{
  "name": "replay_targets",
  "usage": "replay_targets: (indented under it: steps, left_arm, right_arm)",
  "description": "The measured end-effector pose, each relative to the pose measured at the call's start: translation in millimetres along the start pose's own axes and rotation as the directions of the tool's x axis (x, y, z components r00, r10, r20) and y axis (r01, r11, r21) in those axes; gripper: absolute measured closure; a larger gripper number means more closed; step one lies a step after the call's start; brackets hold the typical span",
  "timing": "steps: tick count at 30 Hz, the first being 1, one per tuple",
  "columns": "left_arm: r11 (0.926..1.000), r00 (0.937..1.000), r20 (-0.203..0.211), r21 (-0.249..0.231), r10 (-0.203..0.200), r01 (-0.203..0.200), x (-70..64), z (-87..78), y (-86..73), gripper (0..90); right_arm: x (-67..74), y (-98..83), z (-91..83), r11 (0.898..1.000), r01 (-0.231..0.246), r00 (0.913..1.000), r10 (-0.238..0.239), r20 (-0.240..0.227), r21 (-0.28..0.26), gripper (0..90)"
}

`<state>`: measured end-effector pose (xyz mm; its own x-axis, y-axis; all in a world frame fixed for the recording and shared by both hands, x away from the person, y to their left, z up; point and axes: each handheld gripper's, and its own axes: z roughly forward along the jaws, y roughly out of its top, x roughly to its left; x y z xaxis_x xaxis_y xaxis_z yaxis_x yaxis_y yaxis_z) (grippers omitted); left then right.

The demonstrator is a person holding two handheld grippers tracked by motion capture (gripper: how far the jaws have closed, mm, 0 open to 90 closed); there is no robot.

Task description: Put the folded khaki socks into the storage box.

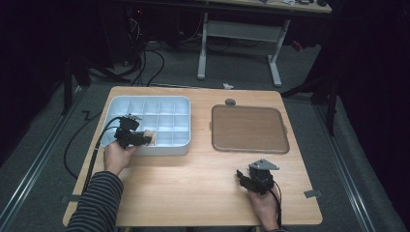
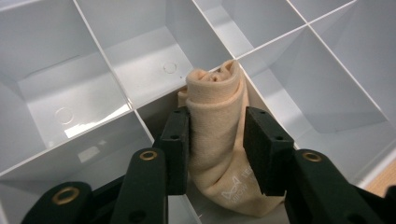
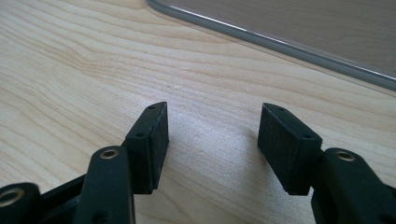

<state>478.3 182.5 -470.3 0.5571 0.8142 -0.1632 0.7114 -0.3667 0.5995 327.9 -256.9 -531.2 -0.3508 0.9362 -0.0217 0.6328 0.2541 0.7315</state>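
A rolled beige cloth (image 2: 219,140) is seen between the parted left tongs (image 2: 217,144); the right tongs (image 3: 212,149) are held apart above the surface (image 3: 93,70).

Brown tray (image 1: 249,129) on wooden table (image 1: 193,179); desk frame (image 1: 239,38) behind, perhaps white

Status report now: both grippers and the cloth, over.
Left gripper jaws around rolled beige cloth, gap on one side. Cloth inside white divided organiser box. Right gripper open, over wooden table.

Rolled cloth (image 2: 218,140): pale peach, faint white print near its lower end. Divided box (image 1: 180,104): white. Tray (image 1: 249,129): brown, grey rim. Tabletop (image 1: 193,179): light wood grain. Both hand-held grippers: black, brass rivets. Sleeve (image 1: 96,203): dark with thin stripes.
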Motion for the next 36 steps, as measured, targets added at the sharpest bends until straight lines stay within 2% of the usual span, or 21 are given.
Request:
replay_targets:
  steps: [7,11,14,16,21,32,36]
  left_arm:
    - [0.9965,0.9994,-0.032,-0.083,-0.011,0.008,-1.6,-12.5,3.5,62.0]
    - [0.9947,0.9986,-0.050,-0.102,-0.018,0.013,-3.1,-12.1,5.9,66.4]
    - [0.9951,0.9973,-0.071,-0.099,-0.017,0.010,-4.0,-8.2,6.6,69.8]
    - [0.9953,0.9972,-0.067,-0.093,-0.032,0.026,-3.7,-5.2,6.7,71.3]
    - [0.9973,0.9974,-0.067,-0.070,-0.027,0.022,-4.4,-0.4,6.2,75.8]
    - [0.9998,0.9954,-0.096,-0.021,-0.003,0.001,-2.9,7.1,4.2,77.9]
    - [0.9997,0.9948,-0.101,-0.022,-0.011,0.009,-3.0,8.1,3.6,77.7]
  right_arm:
    - [0.0,0.0,0.0,1.000,0.000,1.0000,0.000,0.000,0.000,43.4]
    - [0.1,0.0,0.0,1.000,0.000,1.0000,0.000,0.000,0.000,43.4]
    - [0.0,0.0,0.0,1.000,0.000,1.0000,0.000,0.000,0.000,43.4]
    - [0.1,0.0,0.0,1.000,0.000,1.0000,0.000,0.000,0.000,43.4]
    - [0.1,0.0,0.0,1.000,0.000,1.0000,0.000,0.000,0.000,43.4]
    - [0.0,0.0,0.0,1.000,0.000,1.0000,0.000,0.000,0.000,43.4]
    - [0.0,0.0,0.0,1.000,0.000,1.0000,0.000,0.000,0.000,43.4]
